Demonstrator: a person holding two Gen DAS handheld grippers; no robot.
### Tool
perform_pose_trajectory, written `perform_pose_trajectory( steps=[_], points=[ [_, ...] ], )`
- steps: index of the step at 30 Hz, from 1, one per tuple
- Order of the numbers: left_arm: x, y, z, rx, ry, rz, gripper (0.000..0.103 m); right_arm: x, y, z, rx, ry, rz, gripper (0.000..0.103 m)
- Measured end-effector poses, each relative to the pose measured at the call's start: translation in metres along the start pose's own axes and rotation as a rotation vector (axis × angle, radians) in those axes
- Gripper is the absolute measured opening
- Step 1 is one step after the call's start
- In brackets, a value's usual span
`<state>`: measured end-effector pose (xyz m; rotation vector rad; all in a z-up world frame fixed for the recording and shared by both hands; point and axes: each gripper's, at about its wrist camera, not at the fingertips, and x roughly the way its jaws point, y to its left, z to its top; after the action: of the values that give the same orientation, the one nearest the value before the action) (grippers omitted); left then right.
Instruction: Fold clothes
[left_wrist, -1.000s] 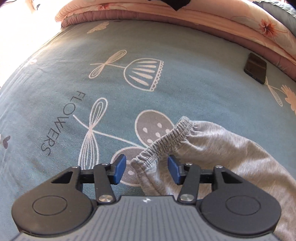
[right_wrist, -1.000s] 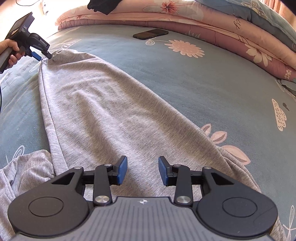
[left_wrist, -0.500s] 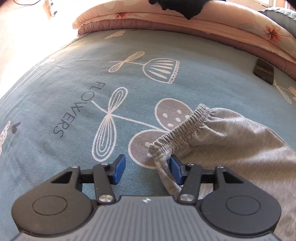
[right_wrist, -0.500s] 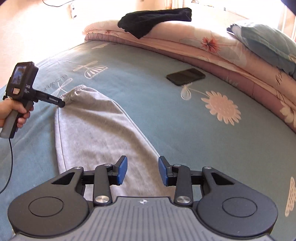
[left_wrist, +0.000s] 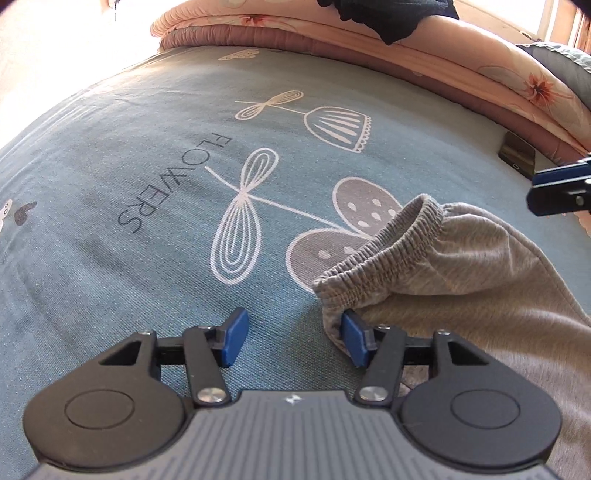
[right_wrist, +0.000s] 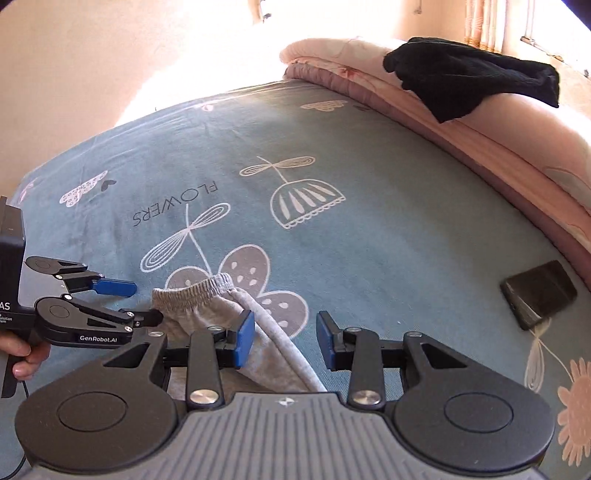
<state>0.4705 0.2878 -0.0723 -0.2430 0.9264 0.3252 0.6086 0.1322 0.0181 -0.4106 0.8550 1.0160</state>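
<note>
The grey trousers (left_wrist: 461, 280) were found lying on the bed (left_wrist: 147, 258), cuff beside the left gripper (left_wrist: 293, 341), whose empty jaws were opening, while the right gripper (right_wrist: 284, 341) was held part-open, grasping nothing.

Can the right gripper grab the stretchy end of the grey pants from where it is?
Probably yes. The right gripper hangs with jaws apart just over the grey pants, and the elastic cuff lies uncovered just ahead. Only the left gripper, its jaws opening, crowds the cuff's corner.
</note>
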Motion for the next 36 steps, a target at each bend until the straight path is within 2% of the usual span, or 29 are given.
perform_pose_trajectory(
  steps=[3, 7, 8, 9, 10, 13, 15, 19, 21, 22, 25, 27, 30, 31, 33, 36],
  points=[
    [0.000, 0.002, 0.000, 0.002, -0.005, -0.010, 0.058, 0.032, 0.005, 0.010, -0.031, 0.073, 0.081, 0.046],
    [0.000, 0.004, -0.002, 0.012, -0.016, -0.026, 0.058, 0.061, 0.009, 0.008, -0.119, 0.159, 0.093, 0.046],
    [0.000, 0.004, -0.002, 0.014, -0.018, -0.030, 0.058, 0.067, 0.009, 0.007, -0.126, 0.188, 0.093, 0.043],
    [0.000, 0.005, -0.002, 0.016, -0.021, -0.033, 0.058, 0.072, 0.008, 0.005, -0.130, 0.220, 0.092, 0.018],
    [-0.001, 0.005, -0.001, 0.010, -0.025, -0.038, 0.058, 0.074, 0.007, 0.003, -0.133, 0.240, 0.084, 0.003],
    [0.002, -0.002, 0.010, 0.025, -0.043, -0.067, 0.058, 0.064, 0.001, 0.008, -0.120, 0.155, 0.018, 0.003],
    [0.005, -0.008, 0.019, 0.042, -0.056, -0.087, 0.058, 0.063, -0.012, 0.017, -0.064, 0.113, -0.038, 0.003],
    [0.016, -0.023, 0.032, 0.076, -0.051, -0.084, 0.058, 0.080, -0.025, 0.013, -0.022, 0.115, -0.142, 0.004],
    [0.015, -0.027, 0.031, 0.092, -0.055, -0.084, 0.056, 0.088, -0.027, 0.006, -0.008, 0.148, -0.183, 0.015],
    [0.009, -0.026, 0.029, 0.106, -0.065, -0.089, 0.055, 0.085, -0.028, 0.003, 0.007, 0.130, -0.196, 0.019],
    [-0.019, -0.026, 0.019, 0.160, -0.134, -0.117, 0.055, 0.052, -0.033, 0.000, 0.093, 0.049, -0.150, 0.022],
    [-0.027, -0.036, 0.015, 0.202, -0.155, -0.213, 0.055, 0.022, -0.036, -0.009, 0.126, -0.004, -0.126, 0.024],
    [-0.039, -0.052, 0.008, 0.266, -0.184, -0.357, 0.056, -0.009, -0.040, -0.032, 0.187, 0.011, -0.062, 0.024],
    [-0.036, -0.061, 0.005, 0.296, -0.164, -0.401, 0.057, -0.017, -0.041, -0.041, 0.210, 0.028, -0.044, 0.024],
    [-0.026, -0.076, 0.000, 0.338, -0.103, -0.421, 0.056, -0.026, -0.046, -0.062, 0.268, 0.077, -0.005, 0.024],
    [-0.010, -0.078, -0.007, 0.326, -0.007, -0.387, 0.056, -0.030, -0.052, -0.101, 0.362, 0.157, 0.037, 0.024]
  ],
)
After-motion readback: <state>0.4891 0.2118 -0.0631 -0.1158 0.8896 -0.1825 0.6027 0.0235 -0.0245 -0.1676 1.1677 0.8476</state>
